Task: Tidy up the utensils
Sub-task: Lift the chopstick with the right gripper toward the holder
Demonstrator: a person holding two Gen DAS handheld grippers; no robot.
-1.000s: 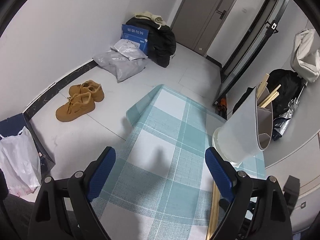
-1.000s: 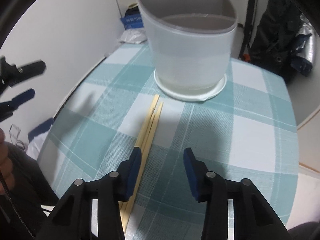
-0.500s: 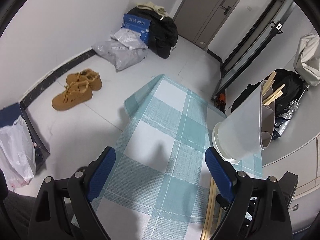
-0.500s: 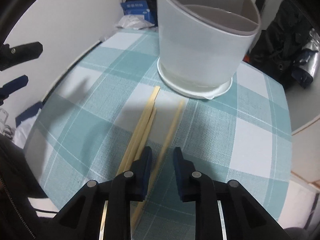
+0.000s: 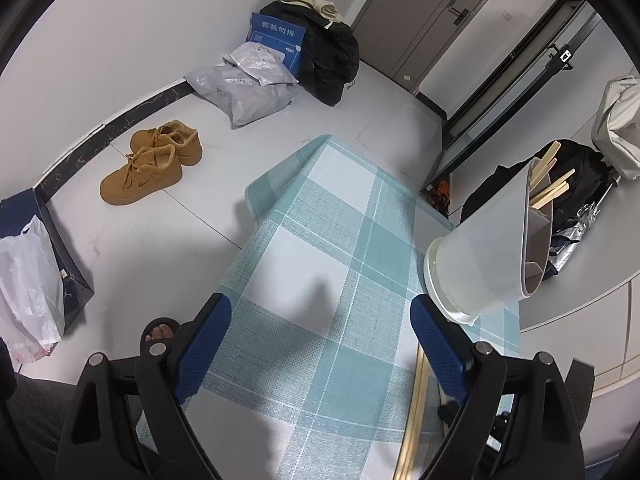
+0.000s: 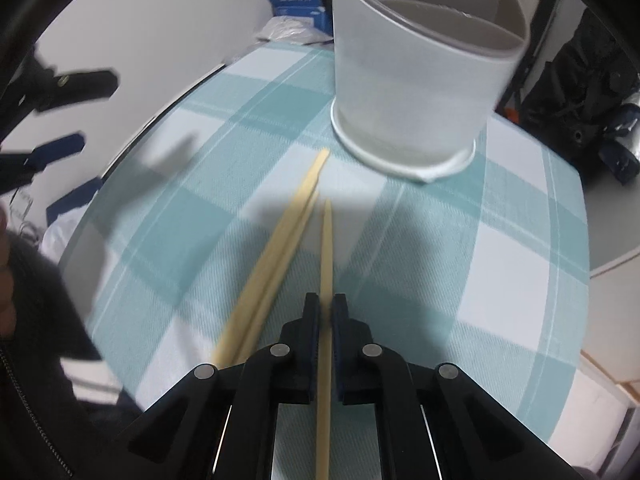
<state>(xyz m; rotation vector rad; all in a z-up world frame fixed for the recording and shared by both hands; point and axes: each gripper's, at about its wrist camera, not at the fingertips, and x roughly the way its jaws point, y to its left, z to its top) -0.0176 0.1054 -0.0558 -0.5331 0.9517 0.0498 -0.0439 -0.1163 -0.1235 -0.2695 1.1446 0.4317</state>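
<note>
My right gripper (image 6: 326, 308) is shut on a single wooden chopstick (image 6: 327, 248), which points forward toward the white divided utensil holder (image 6: 416, 80) on the teal checked tablecloth (image 6: 480, 216). Two more chopsticks (image 6: 276, 256) lie on the cloth just left of it. My left gripper (image 5: 320, 332) is open and empty above the cloth's left side. In the left wrist view the holder (image 5: 484, 252) stands at the right with several chopsticks (image 5: 548, 188) in it, and the loose chopsticks (image 5: 414, 404) lie beside the right finger.
The table edge falls off to the left onto the floor. Brown shoes (image 5: 152, 160), parcel bags (image 5: 244, 84), a black bag (image 5: 328, 52) and a white plastic bag (image 5: 28, 288) lie on the floor. A black backpack (image 6: 592, 80) sits behind the holder.
My right gripper has closed on one chopstick and lifted it away from the other two. My left gripper has stayed open and drifted back slightly.
</note>
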